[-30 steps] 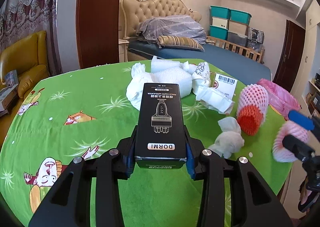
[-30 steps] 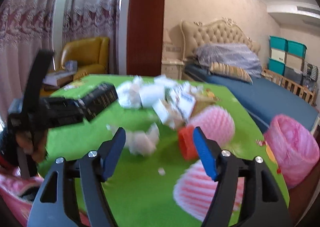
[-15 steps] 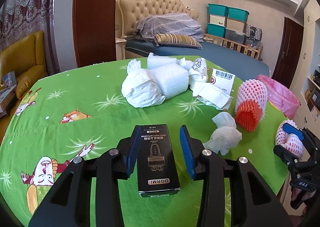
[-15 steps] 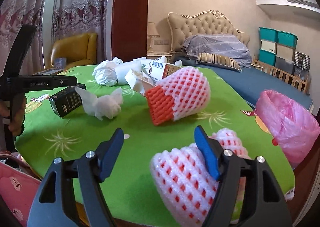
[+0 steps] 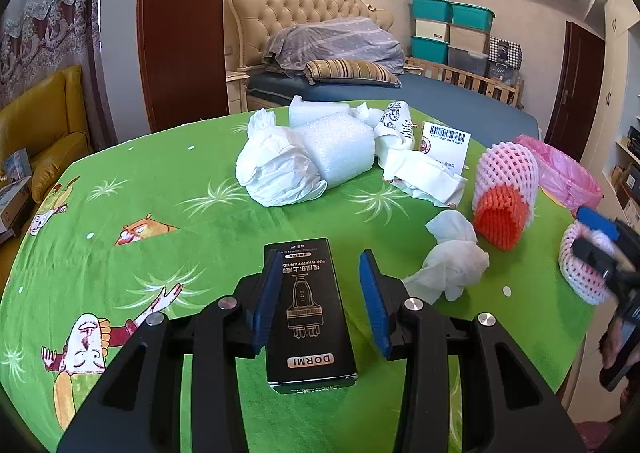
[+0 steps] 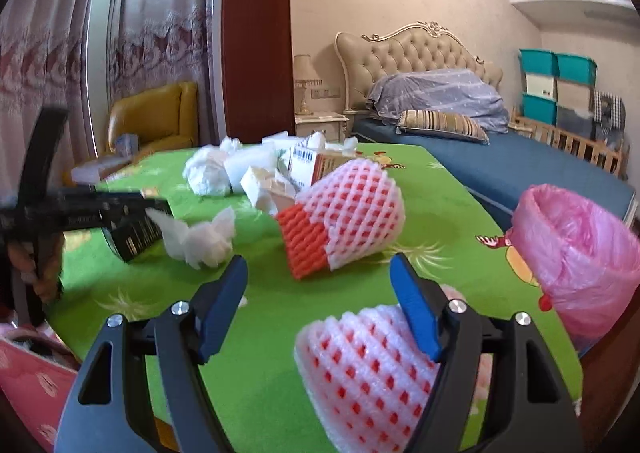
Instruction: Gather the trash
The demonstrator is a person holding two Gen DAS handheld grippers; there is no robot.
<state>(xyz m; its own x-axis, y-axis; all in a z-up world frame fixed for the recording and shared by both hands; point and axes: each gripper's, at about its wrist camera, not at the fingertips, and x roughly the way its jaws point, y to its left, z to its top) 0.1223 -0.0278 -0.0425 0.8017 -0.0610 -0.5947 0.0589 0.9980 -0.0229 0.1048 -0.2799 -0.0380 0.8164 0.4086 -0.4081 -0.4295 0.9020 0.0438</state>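
Green tablecloth (image 5: 192, 189) under black box (image 5: 308, 317), lengthwise between open left hand-held gripper (image 5: 320, 301) fingers.

Black tongs (image 5: 320, 293), blue pads (image 5: 266, 293), silver screws (image 5: 412, 304)

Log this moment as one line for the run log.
left gripper: open, straddling black box | right gripper: open beside foam net | tablecloth: trash uncollected

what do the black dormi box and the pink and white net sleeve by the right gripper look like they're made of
Black rectangular DORMI box: looks like printed cardboard with a slight sheen, with crisp edges and a flat printed face. Pink-and-white foam net sleeve: seemingly soft expanded foam mesh, matte, with open diamond holes and puffy strands.
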